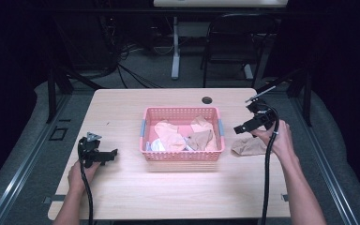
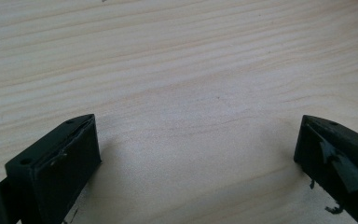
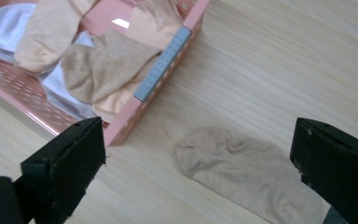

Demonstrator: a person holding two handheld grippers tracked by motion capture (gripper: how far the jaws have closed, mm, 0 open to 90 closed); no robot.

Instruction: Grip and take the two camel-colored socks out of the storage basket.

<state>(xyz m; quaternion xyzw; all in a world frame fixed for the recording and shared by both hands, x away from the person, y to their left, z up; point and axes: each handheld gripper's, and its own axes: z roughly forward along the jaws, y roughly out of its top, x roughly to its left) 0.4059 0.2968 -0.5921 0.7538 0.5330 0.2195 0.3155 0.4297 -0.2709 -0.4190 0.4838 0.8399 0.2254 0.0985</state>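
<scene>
One tan sock lies flat on the table beside the pink basket; my right gripper hangs above it, jaws wide and empty. My left gripper likewise gapes, empty.

I am seeing a beige sock lying on pale woodgrain table beside a pink perforated basket with grey handles.

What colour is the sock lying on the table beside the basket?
Beige, the sock shows best in the right gripper view.
</scene>
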